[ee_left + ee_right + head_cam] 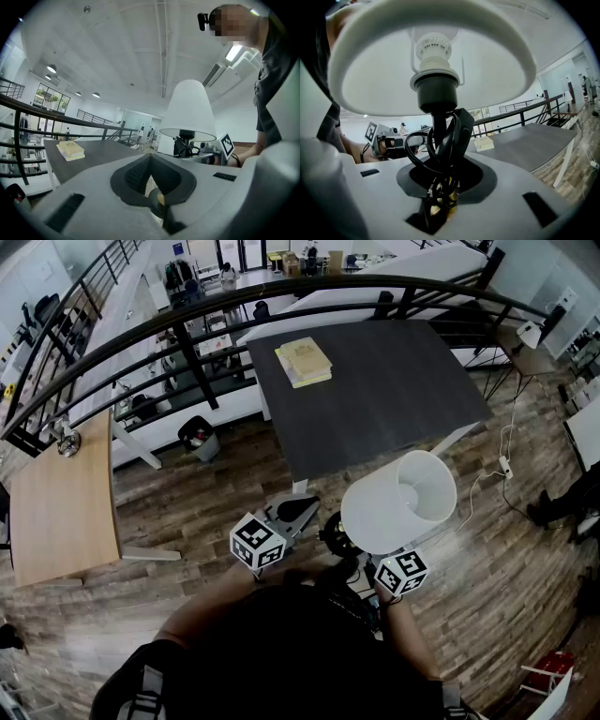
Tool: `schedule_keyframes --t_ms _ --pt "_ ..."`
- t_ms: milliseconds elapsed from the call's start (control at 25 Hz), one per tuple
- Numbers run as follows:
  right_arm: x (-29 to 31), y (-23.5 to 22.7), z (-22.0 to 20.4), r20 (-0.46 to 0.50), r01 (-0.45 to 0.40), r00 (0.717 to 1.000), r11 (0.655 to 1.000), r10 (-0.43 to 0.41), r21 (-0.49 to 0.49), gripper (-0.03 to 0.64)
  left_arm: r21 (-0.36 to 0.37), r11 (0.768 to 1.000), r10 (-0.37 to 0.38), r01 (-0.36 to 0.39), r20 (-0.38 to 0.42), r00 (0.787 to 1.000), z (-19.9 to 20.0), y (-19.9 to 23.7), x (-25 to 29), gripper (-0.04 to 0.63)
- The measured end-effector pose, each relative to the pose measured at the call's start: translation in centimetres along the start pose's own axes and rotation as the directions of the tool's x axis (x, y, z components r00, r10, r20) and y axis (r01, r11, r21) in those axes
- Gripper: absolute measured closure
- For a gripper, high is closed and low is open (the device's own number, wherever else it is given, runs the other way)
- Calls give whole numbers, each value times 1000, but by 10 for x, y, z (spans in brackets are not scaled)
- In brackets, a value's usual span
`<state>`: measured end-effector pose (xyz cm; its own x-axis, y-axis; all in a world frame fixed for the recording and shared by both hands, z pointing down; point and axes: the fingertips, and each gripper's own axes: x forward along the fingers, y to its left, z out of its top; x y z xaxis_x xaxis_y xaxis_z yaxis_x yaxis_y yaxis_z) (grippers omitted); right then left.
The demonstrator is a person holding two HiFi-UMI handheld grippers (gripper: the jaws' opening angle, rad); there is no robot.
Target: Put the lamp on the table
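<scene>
The lamp has a white cone shade [398,501] and a black stem wrapped in black cord [440,136]. My right gripper [440,187] is shut on that stem, holding the lamp upright just below the shade; in the head view the shade hides its jaws. The left gripper [151,161] hangs level to the lamp's left with its jaws together and nothing between them; the lamp [189,110] shows beyond it on the right. The dark grey table [375,381] stands ahead, apart from both grippers, with a yellowish book [303,362] near its far left corner.
A curved black railing [187,343] runs behind the table. A light wooden table [61,493] stands at the left, a bin [199,437] by a white desk leg. A white power strip with its cable [504,465] lies on the wood floor at the right.
</scene>
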<state>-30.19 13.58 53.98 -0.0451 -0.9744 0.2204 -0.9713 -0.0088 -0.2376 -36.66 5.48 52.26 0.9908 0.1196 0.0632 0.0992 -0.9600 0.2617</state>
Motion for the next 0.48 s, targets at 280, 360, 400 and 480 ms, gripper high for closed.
schedule_keyframes --t_ms 280,360,400,480 --pt "-6 -28 11 6 -6 1000 1000 6 -13 506 -6 1000 -1 1 -5 1000 5 -1 31 586" --pt "-8 -38 13 3 -8 1000 1000 8 -26 508 -4 1000 -2 2 -8 1000 5 -2 43 586" --pt "-9 -44 14 0 -6 1000 999 6 -33 508 -2 1000 -3 3 -10 1000 5 -3 51 586" --pt "-11 -57 18 -6 -4 1000 999 3 -40 508 -2 1000 -5 5 -16 1000 7 -3 66 586"
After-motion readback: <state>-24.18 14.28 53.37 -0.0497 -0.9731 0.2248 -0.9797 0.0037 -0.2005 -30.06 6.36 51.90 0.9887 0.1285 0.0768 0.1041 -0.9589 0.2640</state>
